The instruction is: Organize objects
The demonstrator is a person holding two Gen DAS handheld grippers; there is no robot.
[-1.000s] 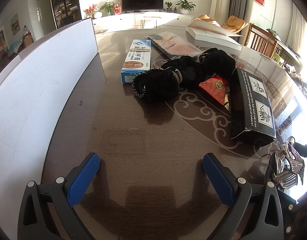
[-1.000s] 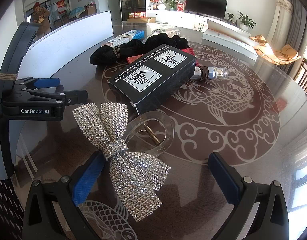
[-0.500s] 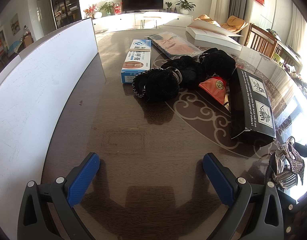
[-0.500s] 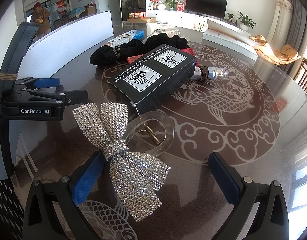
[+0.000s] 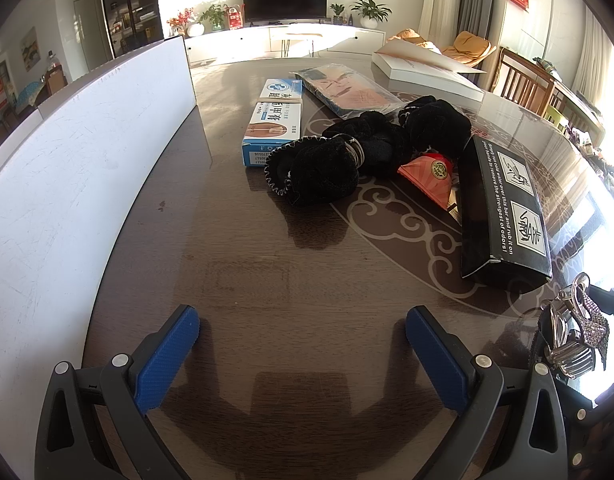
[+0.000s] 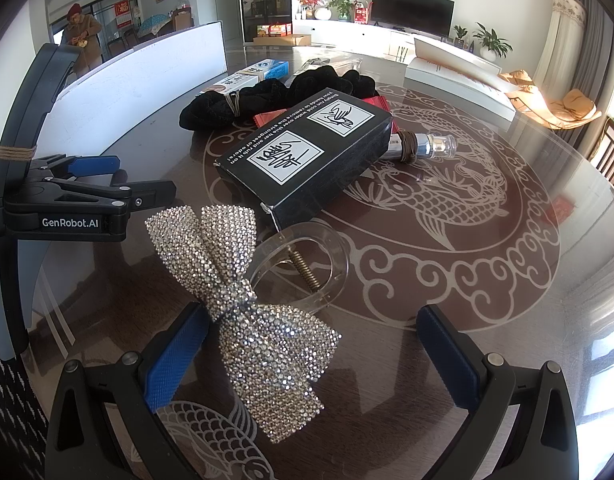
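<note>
A rhinestone bow hair clip (image 6: 243, 304) lies on the desk (image 6: 487, 340) between the spread fingers of my right hand-held gripper (image 6: 311, 348), its sparkling bow against the left blue pad (image 6: 175, 360) and its clear plastic claw (image 6: 303, 264) pointing away; the gripper is released and grasps nothing. Just beyond the clip sits a black printed box (image 6: 307, 156), with a small silver-capped bottle (image 6: 423, 146) showing past its far right end and red packets (image 6: 269, 117) tucked under its far side. Farther off lie black velvet scrunchies (image 6: 267, 98) and a blue-and-white ointment box (image 6: 247, 76).

My left hand-held gripper (image 5: 303, 344), to the left of the clip, is also released, its blue pads wide apart over bare wood-grain desk. From its camera the scrunchies (image 5: 347, 160) lie ahead, with the ointment box (image 5: 273, 128) behind them, a plastic-wrapped packet (image 5: 343, 92) farther back, a red packet (image 5: 427, 176) and the black box (image 5: 503, 208) to the right, and the hair clip (image 5: 575, 328) at the near right edge. A white board (image 5: 79, 168) stands along the desk's left side.
</note>
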